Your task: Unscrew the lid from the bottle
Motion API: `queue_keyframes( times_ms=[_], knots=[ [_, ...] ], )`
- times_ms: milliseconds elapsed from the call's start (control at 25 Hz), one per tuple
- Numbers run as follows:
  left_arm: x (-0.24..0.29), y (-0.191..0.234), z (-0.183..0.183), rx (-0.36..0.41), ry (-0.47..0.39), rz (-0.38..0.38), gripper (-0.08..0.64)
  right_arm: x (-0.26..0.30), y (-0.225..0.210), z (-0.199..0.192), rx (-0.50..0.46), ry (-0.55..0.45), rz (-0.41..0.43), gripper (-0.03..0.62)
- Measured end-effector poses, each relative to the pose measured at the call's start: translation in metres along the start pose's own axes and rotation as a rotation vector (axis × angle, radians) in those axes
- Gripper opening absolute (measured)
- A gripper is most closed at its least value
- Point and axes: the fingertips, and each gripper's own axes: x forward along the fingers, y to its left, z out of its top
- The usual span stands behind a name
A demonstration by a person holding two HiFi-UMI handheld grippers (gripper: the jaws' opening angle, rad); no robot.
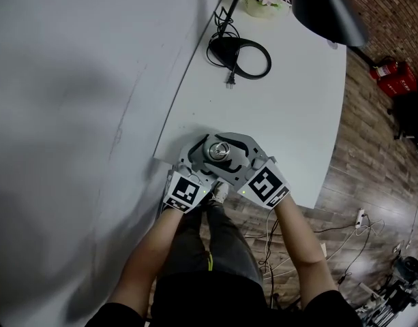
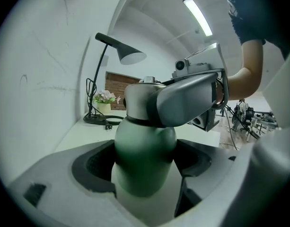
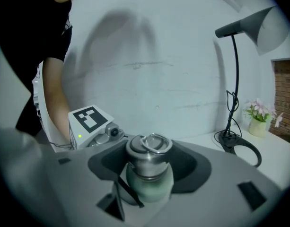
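Left hand-held gripper [image 1: 202,158] clamped on bottle [image 2: 145,160], right hand-held gripper [image 1: 243,157] on lid [image 3: 149,152].

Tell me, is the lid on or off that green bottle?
On. The silver lid sits squarely on the neck of the green bottle in both gripper views; how far it is unscrewed cannot be told.

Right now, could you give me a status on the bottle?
Left gripper jaws shut on green bottle. Right gripper jaws shut on steel lid, lid on. Nothing in the way.
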Motion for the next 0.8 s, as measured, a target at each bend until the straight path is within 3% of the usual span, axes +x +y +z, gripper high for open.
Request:
queue_keyframes(
  times_ms=[400, 800],
  knots=[
    [0.001, 0.001, -0.002, -0.013, 0.015, -0.01, 0.385, -0.013, -0.004, 0.011, 0.047, -0.064, -0.077, 0.265],
    [0.0, 0.0, -0.001, -0.074, 0.056, -0.049, 0.387, -0.055, -0.016, 0.032, 0.143, -0.117, -0.225, 0.265]
  ],
)
